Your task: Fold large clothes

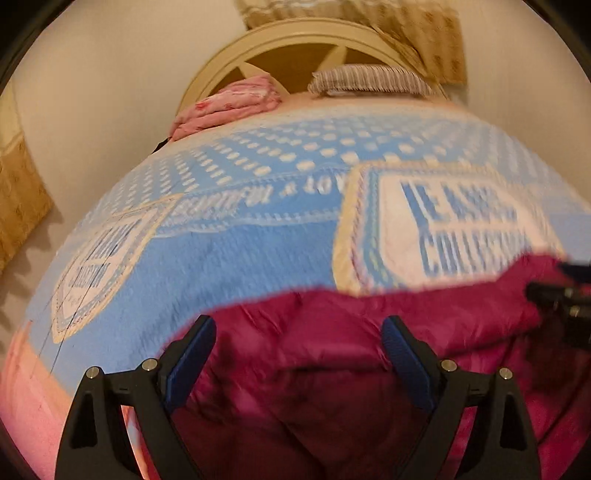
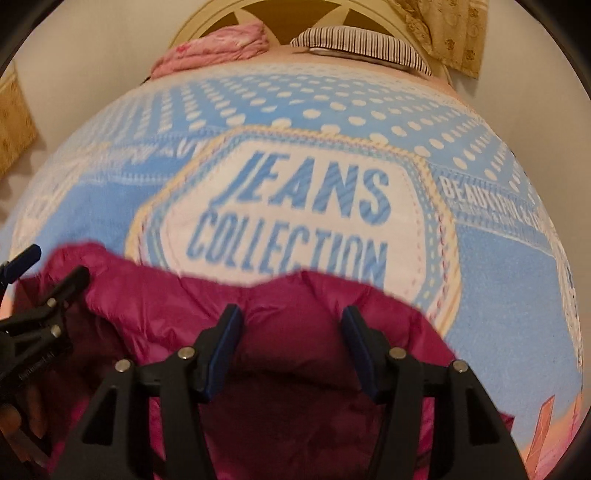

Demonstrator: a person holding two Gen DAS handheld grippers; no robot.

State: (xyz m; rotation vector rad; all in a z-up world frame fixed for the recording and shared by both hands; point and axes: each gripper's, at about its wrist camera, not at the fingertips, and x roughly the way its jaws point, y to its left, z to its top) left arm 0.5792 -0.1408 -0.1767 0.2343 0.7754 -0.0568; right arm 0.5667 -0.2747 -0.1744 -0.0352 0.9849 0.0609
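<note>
A magenta puffy jacket (image 1: 332, 369) lies bunched on the near part of a blue blanket (image 1: 258, 251) printed with "JEANS COLLECTION" (image 2: 295, 206). In the left wrist view my left gripper (image 1: 299, 328) hovers over the jacket's left part, its jaws wide apart and the pads clear of the fabric. In the right wrist view my right gripper (image 2: 291, 317) stands open over the jacket (image 2: 295, 354) near its far edge, with fabric below the gap but not pinched. The left gripper (image 2: 37, 280) shows at that view's left edge. The right gripper (image 1: 565, 299) shows at the left wrist view's right edge.
At the head of the bed lie a folded pink cloth (image 1: 229, 107) and a striped pillow (image 1: 369, 77) against a cream arched headboard (image 1: 295, 40). Patterned beige curtains (image 1: 424, 33) hang behind. A hand (image 2: 14, 424) holds the left gripper.
</note>
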